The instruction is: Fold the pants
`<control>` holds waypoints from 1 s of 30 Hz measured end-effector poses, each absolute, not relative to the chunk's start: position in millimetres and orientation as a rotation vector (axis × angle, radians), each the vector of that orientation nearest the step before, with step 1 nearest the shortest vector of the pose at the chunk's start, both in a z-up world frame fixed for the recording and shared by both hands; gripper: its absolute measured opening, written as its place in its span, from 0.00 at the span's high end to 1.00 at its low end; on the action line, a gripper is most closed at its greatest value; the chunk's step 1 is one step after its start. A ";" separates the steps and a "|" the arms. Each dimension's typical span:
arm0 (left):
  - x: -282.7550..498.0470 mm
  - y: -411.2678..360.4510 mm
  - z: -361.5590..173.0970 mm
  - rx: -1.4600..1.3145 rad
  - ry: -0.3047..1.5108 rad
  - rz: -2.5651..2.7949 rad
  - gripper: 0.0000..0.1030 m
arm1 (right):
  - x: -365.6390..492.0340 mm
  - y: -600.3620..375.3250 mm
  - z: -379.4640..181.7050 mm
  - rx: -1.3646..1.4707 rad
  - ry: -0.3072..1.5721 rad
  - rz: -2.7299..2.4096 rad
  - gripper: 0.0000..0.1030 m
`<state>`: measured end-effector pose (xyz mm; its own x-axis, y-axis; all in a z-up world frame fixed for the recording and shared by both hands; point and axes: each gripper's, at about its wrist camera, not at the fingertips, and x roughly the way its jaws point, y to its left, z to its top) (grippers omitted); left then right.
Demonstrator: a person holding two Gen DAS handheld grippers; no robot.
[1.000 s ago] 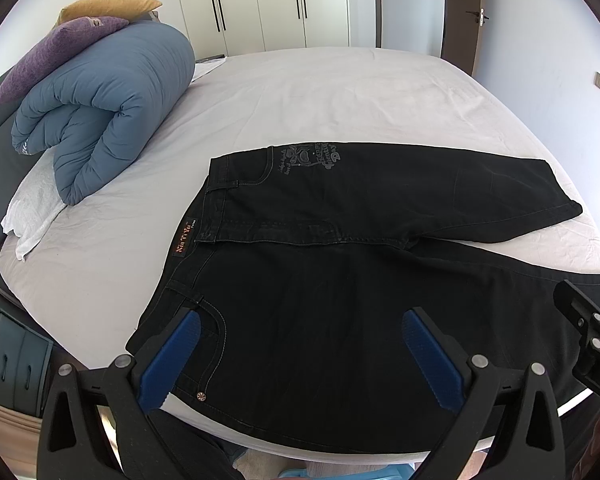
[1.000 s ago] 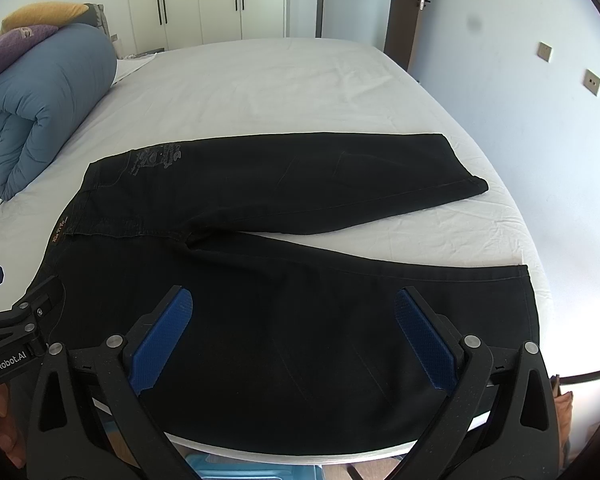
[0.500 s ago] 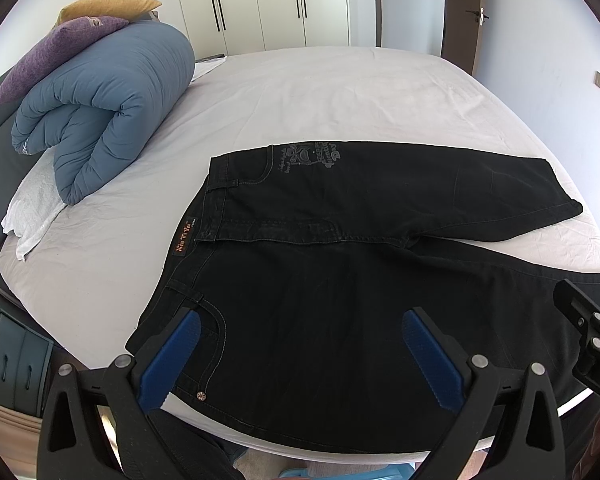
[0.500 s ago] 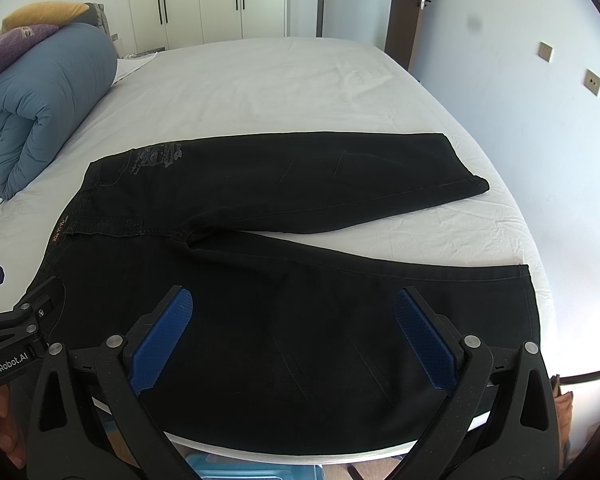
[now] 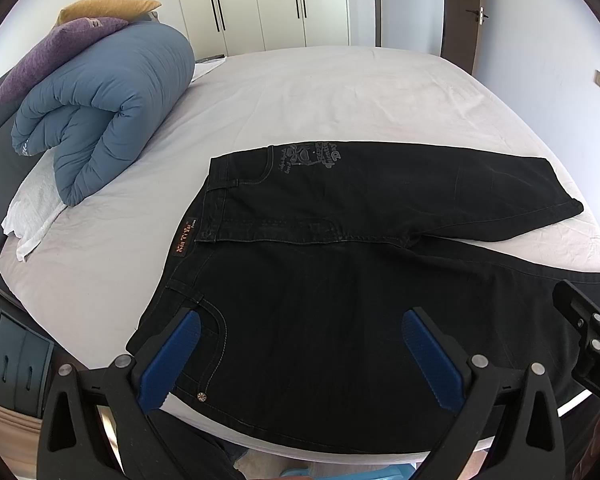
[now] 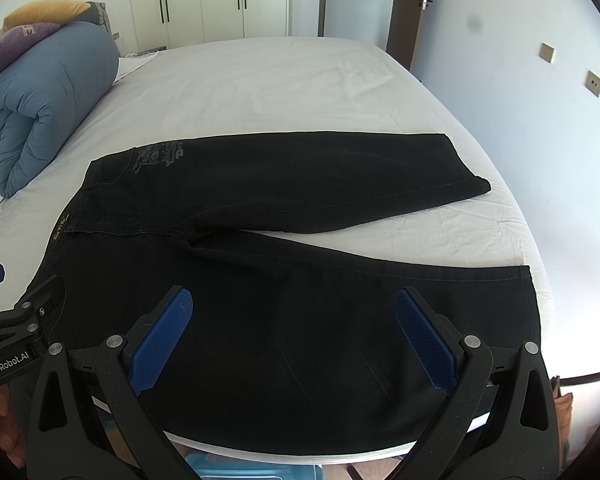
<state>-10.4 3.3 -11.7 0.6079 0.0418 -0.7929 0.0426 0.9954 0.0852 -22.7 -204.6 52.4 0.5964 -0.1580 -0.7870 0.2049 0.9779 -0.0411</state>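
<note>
Black pants (image 5: 340, 272) lie flat on the white bed (image 5: 300, 92), waistband to the left, two legs spread to the right; they also show in the right wrist view (image 6: 280, 300). My left gripper (image 5: 300, 344) is open and empty, held above the near hip and pocket. My right gripper (image 6: 294, 328) is open and empty, above the near leg. The near leg's hem (image 6: 530, 304) is at the bed's right edge. The far leg's hem (image 6: 470, 168) lies further back.
A rolled blue duvet (image 5: 104, 108) with purple and yellow pillows (image 5: 56, 44) sits at the bed's left. White wardrobes (image 5: 280, 0) and a door stand behind. The pants' near edge lies at the bed's front edge. The wall is close on the right.
</note>
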 end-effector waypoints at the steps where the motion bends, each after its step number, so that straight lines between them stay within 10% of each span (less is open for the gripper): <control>1: -10.8 3.6 -11.8 0.099 0.918 0.000 0.00 | -23.3 -203.9 51.7 0.055 0.909 -0.211 0.00; 19: 31.4 22.7 -25.8 0.071 0.954 -0.123 0.00 | 8.3 -211.7 50.6 0.027 0.900 -0.086 0.00; 30: 193.9 40.8 -37.3 0.366 0.941 -0.217 0.00 | 105.4 -227.6 64.9 -0.040 0.867 0.211 0.04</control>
